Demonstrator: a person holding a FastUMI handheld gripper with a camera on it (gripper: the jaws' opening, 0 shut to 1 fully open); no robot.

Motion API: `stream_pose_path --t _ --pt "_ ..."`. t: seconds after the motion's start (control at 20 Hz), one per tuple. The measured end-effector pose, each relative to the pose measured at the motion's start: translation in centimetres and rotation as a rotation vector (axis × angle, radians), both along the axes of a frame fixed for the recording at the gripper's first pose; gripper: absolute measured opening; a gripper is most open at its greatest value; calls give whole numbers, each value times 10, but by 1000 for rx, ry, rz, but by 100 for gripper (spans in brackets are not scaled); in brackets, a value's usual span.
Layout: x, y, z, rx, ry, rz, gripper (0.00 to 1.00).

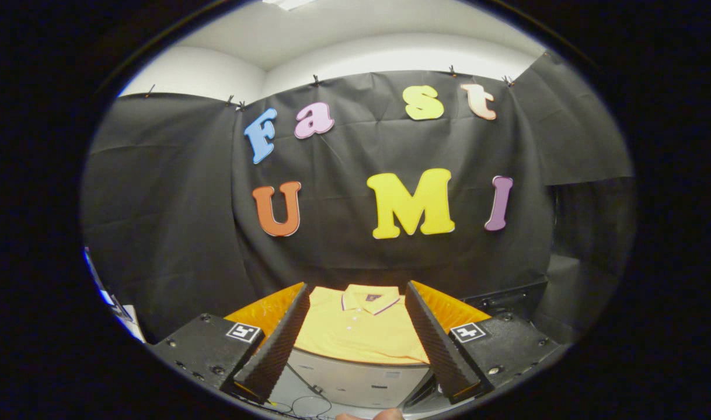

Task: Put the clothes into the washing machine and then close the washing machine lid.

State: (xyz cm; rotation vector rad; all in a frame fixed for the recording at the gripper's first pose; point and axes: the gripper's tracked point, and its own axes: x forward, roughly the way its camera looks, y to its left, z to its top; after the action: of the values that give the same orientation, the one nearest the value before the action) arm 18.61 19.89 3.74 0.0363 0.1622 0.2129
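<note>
Spread wide and grasping nothing, the jaws of the gripper (355, 350) frame a yellow polo shirt (358, 329) lying flat, collar toward the black cloth wall (174, 221), on the white washing machine (355, 382), its hem reaching the machine's near edge, beyond the fingertips.

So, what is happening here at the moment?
A person holds the gripper with its jaws open, not touching anything. Just ahead, seen between the jaws, a yellow polo shirt lies flat on a pale surface. The shirt is not yet picked up. Black cloth hangs behind it.
</note>
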Motion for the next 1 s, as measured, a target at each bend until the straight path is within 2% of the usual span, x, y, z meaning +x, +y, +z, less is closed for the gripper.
stream_pose_path --t 0.15,0.45,0.75,1.0 --pt "49 9 -20 -8 106 36 100" --pt "124 31 -75 -17 475 68 100" --pt "171 52 -106 -80 656 90 100" --pt "191 62 -140 -178 804 48 100"
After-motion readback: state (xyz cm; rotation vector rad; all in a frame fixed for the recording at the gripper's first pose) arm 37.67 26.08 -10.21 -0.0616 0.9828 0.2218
